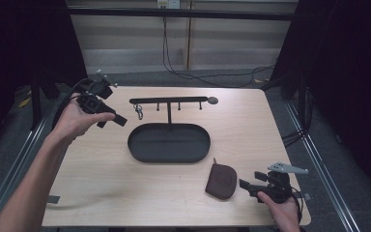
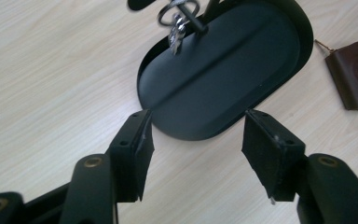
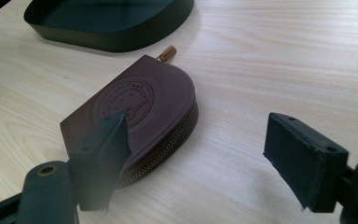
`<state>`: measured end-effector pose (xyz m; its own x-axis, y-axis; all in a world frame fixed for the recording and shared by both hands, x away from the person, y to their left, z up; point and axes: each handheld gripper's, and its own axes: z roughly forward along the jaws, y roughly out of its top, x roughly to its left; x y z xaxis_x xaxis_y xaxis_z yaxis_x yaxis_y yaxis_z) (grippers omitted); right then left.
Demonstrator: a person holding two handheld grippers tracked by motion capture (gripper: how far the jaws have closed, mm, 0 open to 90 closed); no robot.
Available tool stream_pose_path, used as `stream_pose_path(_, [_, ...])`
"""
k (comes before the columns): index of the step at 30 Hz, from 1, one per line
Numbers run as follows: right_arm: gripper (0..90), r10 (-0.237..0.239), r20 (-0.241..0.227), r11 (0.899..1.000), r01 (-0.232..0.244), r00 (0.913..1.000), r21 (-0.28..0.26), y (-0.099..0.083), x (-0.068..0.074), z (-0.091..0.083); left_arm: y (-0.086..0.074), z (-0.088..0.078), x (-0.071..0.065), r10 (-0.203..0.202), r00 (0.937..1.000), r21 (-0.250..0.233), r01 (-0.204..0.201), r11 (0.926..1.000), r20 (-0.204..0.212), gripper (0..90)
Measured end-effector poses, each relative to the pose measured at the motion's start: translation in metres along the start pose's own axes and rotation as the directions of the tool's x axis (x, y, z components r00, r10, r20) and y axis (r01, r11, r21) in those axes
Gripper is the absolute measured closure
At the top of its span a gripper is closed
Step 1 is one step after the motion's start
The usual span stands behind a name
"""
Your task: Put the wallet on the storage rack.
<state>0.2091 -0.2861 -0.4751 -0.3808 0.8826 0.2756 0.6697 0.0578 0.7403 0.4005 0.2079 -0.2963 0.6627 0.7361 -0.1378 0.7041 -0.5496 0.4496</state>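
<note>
**Keys on the rack, pouch by the right gripper**

We see the left gripper (image 1: 107,117) held above the desk near its far left corner, pointing toward the middle. In the left gripper view its two black pads stand well apart with nothing between them: released, clamping nothing. No earlier picture lets us say more about that.

Next comes the key ring (image 1: 138,113), hanging from the leftmost peg of the black rack (image 1: 169,100) that rises from the back of the oval tray (image 1: 168,143). The left gripper view shows the keys (image 2: 176,28) dangling over the tray's far end. The tray sits in the middle of the desk (image 1: 101,193).

Further right, toward the near right corner, lies the brown zip pouch (image 1: 221,180), flat, well apart from the tray. The right gripper (image 1: 246,185) sits just beside it, low over the desk. In the right gripper view its jaws are spread wide; the left pad stands in front of the pouch (image 3: 140,112), and we cannot tell whether it touches
</note>
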Motion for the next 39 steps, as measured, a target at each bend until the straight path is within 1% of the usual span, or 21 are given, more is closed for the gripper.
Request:
stream_pose_path(1, [21.6,-0.001,-0.001,1.0,0.001,1.0,0.002,0.0,0.0,0.0,-0.005,-0.001,0.0,-0.003,1.0,-0.011,0.003,0.9999,-0.008,41.8])
stream_pose_path(3, [21.7,-0.004,-0.001,1.0,0.004,1.0,0.004,0.0,0.001,0.001,-0.015,-0.004,0.003,-0.059,0.9969,-0.052,0.056,0.9971,-0.051,39.6])
stream_pose_path(4, [21.7,-0.004,0.004,1.0,0.004,1.0,0.003,0.0,0.001,0.0,-0.02,-0.004,0.005,-0.068,0.9962,-0.069,0.064,0.9955,-0.054,39.5])
stream_pose_path(7, [21.5,-0.005,0.005,1.0,0.005,1.0,-0.001,0.0,0.0,0.0,-0.038,-0.001,0.009,-0.092,0.9951,-0.125,0.087,0.9883,-0.035,38.0])
stream_pose_path(9, [21.2,0.004,0.001,1.0,-0.004,1.0,-0.001,0.001,0.0,0.001,-0.051,0.003,0.011,-0.11,0.9937,-0.159,0.105,0.9817,-0.024,32.2])
stream_pose_path(12, [21.0,0.011,0.002,1.0,-0.011,0.9999,0.007,0.002,-0.001,0.003,-0.068,0.007,0.013,-0.12,0.9925,-0.185,0.113,0.9763,-0.025,27.5])
stream_pose_path(14, [21.0,0.009,0.002,1.0,-0.009,1.0,0.005,0.001,-0.001,0.003,-0.08,0.009,0.014,-0.136,0.9907,-0.212,0.132,0.9684,-0.006,25.9])
stream_pose_path(16, [20.9,0.012,0.004,1.0,-0.012,0.9999,0.0,0.001,-0.001,0.002,-0.09,0.012,0.013,-0.139,0.9903,-0.221,0.136,0.9657,0.001,24.9])
stream_pose_path(19, [20.9,0.016,0.005,1.0,-0.016,0.9999,-0.003,0.001,-0.001,0.001,-0.101,0.017,0.008,-0.115,0.9934,-0.236,0.113,0.9653,0.007,17.3])
stream_pose_path(21, [20.8,0.01,0.003,1.0,-0.01,0.9999,-0.005,0.001,-0.001,0.001,-0.107,0.021,0.005,-0.096,0.9953,-0.244,0.091,0.9656,-0.011,17.4])
stream_pose_path(23, [20.7,0.011,0.005,1.0,-0.011,0.9999,-0.003,0.001,-0.001,0.001,-0.113,0.025,0.002,-0.095,0.9953,-0.259,0.086,0.9621,-0.021,16.9])
stream_pose_path(24, [20.7,0.014,0.006,1.0,-0.014,0.9999,-0.003,0.001,-0.001,0.001,-0.117,0.028,0.001,-0.096,0.9951,-0.253,0.088,0.9634,-0.02,17.0])
stream_pose_path(26, [20.7,0.011,0.009,1.0,-0.011,0.9999,-0.004,0.001,-0.001,0.001,-0.126,0.034,-0.004,-0.085,0.995,-0.249,0.069,0.9661,-0.053,17.6])
stream_pose_path(28, [20.7,0.015,0.01,1.0,-0.015,0.9998,-0.007,0.001,-0.001,0.0,-0.132,0.039,-0.008,-0.07,0.9964,-0.238,0.056,0.9695,-0.048,19.0])
stream_pose_path(30, [20.8,0.019,0.008,1.0,-0.019,0.9998,-0.01,0.001,-0.002,0.0,-0.14,0.047,-0.013,-0.051,0.9985,-0.225,0.045,0.9732,-0.021,20.4])
stream_pose_path(31, [20.8,0.025,0.009,1.0,-0.025,0.9997,-0.007,0.001,-0.002,0.0,-0.145,0.05,-0.016,-0.055,0.9978,-0.234,0.044,0.9712,-0.038,19.8])
stream_pose_path(32, [21.0,0.029,0.0,1.0,-0.029,0.9996,-0.006,0.002,-0.002,-0.001,-0.15,0.054,-0.019,-0.065,0.997,-0.259,0.052,0.9644,-0.042,19.5])
stream_pose_path(33, [21.3,0.034,-0.008,0.999,-0.034,0.9994,-0.007,0.002,-0.003,-0.001,-0.155,0.057,-0.022,-0.065,0.9972,-0.268,0.052,0.9619,-0.038,19.7])
stream_pose_path(36, [21.4,0.04,-0.012,0.999,-0.04,0.9991,-0.006,0.003,-0.003,-0.001,-0.166,0.065,-0.029,-0.066,0.9972,-0.275,0.053,0.9601,-0.037,18.5])
stream_pose_path(37, [21.3,0.039,-0.012,0.999,-0.039,0.9992,-0.003,0.003,-0.002,-0.002,-0.17,0.066,-0.033,-0.066,0.9964,-0.286,0.048,0.957,-0.054,18.3])
stream_pose_path(39, [21.3,0.034,-0.008,0.999,-0.034,0.9994,-0.007,0.003,-0.001,-0.004,-0.178,0.068,-0.036,-0.072,0.9972,-0.302,0.062,0.9512,-0.022,17.9])
